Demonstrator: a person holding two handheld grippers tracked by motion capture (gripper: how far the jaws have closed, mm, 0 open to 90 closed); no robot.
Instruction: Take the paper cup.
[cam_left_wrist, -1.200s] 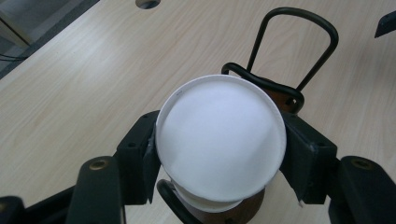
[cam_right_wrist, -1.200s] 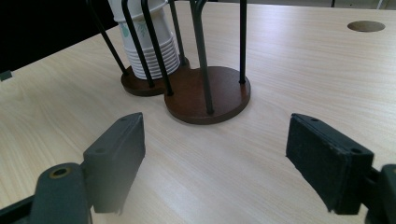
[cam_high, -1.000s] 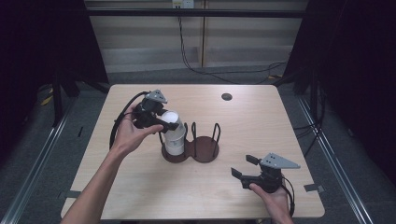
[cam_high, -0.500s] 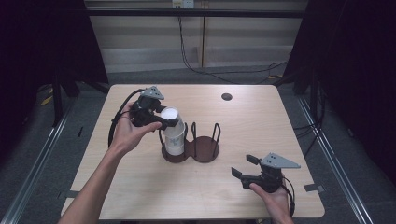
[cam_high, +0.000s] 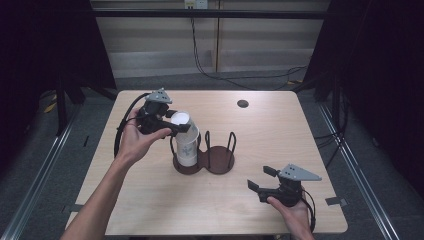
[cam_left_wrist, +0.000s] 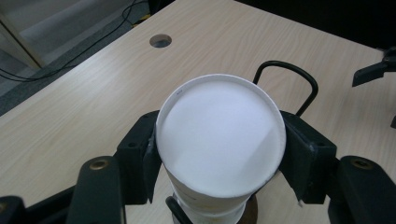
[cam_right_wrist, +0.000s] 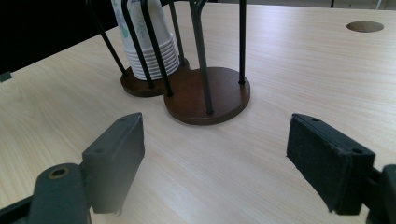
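- My left gripper (cam_left_wrist: 219, 154) has its fingers (cam_left_wrist: 140, 154) clamped on the top cup (cam_high: 183, 131) of an upside-down stack of paper cups (cam_right_wrist: 149, 42). The pads press on both sides just under the white base that faces up at me. Over the past second that clamp has not changed.
- My left hand (cam_high: 134, 142) has shifted only slightly over that second, and the top cup now seems to sit a little higher and more tilted above the rest of the stack. I take that as the cup starting to peel off, not yet free.
- The stack stands in the left ring of the dark two-ring cup holder (cam_high: 220, 162), near the middle of the surface (cam_high: 300, 130). The right ring is bare.
- My right gripper (cam_high: 267, 181) has stayed put near the front right corner of the surface, fingers (cam_right_wrist: 114, 156) spread with nothing between them, pointed at the holder's base.
- What this means, as I judge it: the grip is made, so the next thing is a straight lift to separate one cup. The risk is dragging a second cup or tipping the holder along with it.
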